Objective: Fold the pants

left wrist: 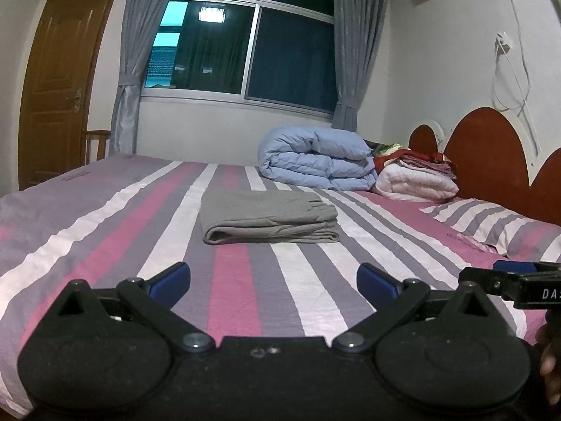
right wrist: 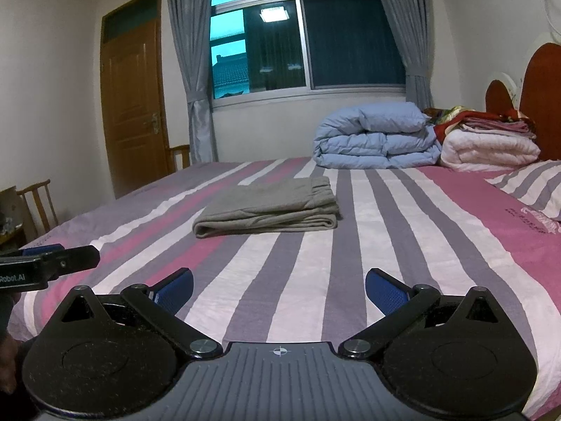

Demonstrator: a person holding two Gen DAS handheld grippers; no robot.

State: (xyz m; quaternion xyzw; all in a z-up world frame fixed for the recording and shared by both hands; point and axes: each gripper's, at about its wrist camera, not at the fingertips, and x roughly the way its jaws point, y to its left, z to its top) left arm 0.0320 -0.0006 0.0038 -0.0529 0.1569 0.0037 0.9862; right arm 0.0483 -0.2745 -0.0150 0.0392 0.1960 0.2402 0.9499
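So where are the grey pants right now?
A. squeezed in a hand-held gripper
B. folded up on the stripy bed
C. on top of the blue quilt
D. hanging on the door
B: the grey pants lie folded on the striped bedsheet, and both hand-held grippers are open, holding nothing.

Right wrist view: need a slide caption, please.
Open right claw faces folded grey pants on the striped bed.

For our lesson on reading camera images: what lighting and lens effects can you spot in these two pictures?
Left wrist view: fisheye bends the door and darkens the corners; the ceiling lamp glares as a reflection in the window. Right wrist view: same reflection in the window, even indoor light, soft shadow under the folded pants, door slightly soft.
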